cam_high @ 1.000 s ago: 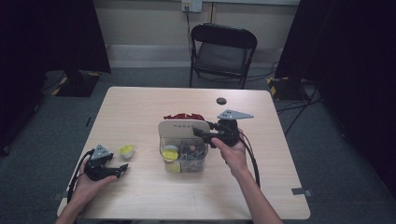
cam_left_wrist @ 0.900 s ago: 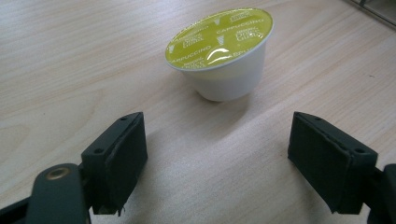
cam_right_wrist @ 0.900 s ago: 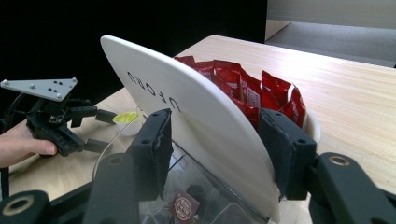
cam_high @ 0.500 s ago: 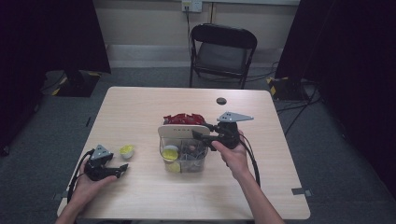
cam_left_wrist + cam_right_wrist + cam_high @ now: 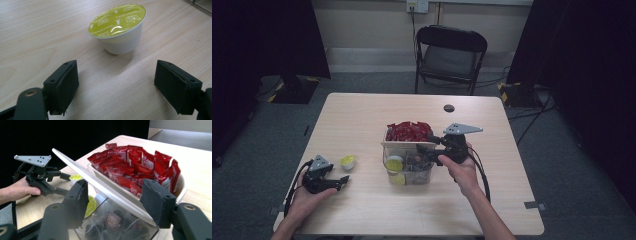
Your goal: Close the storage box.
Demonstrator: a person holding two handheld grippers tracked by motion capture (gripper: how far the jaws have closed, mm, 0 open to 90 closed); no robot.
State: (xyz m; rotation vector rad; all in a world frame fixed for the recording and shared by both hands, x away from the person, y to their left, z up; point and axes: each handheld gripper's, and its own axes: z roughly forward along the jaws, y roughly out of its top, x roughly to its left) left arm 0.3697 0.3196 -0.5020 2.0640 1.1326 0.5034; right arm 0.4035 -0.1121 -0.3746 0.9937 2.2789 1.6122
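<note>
One coffee capsule (image 5: pixel 117 28) sits foil-up, tilted, ahead of the left tool (image 5: pixel 125 87).

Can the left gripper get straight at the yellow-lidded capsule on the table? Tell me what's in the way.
Probably yes. The left gripper has its jaws spread wide on either side of a bare stretch of table, and the capsule stands upright just ahead with nothing between.

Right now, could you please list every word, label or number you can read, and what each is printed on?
"CAPPUCCINO": printed repeatedly on the yellow-green foil lid of the coffee capsule on the table.
Brand logo between those words on the lid: too small to read.
Print on the red sachets in the tray: blurred, unreadable.
</note>
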